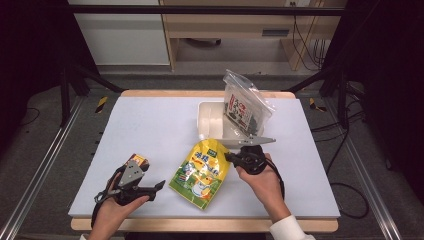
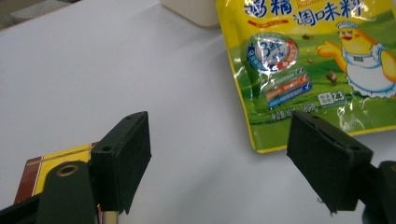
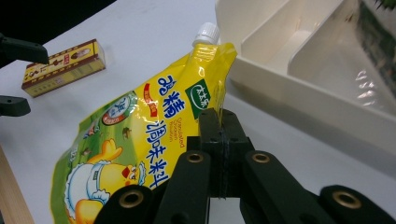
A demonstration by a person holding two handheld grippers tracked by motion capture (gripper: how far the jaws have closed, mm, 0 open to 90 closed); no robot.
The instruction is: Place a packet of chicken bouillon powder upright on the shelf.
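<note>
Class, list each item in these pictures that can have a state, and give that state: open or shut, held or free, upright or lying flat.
Left gripper: open, holding nothing.
Right gripper: shut on the yellow seasoning pouch's edge.
Yellow seasoning pouch: lying on the table, white cap on.
Clear zip bag: standing tilted in the white divided tray.
White divided tray: on the table, near compartment empty.
Small yellow-and-brown box: lying flat, closed, free.
</note>
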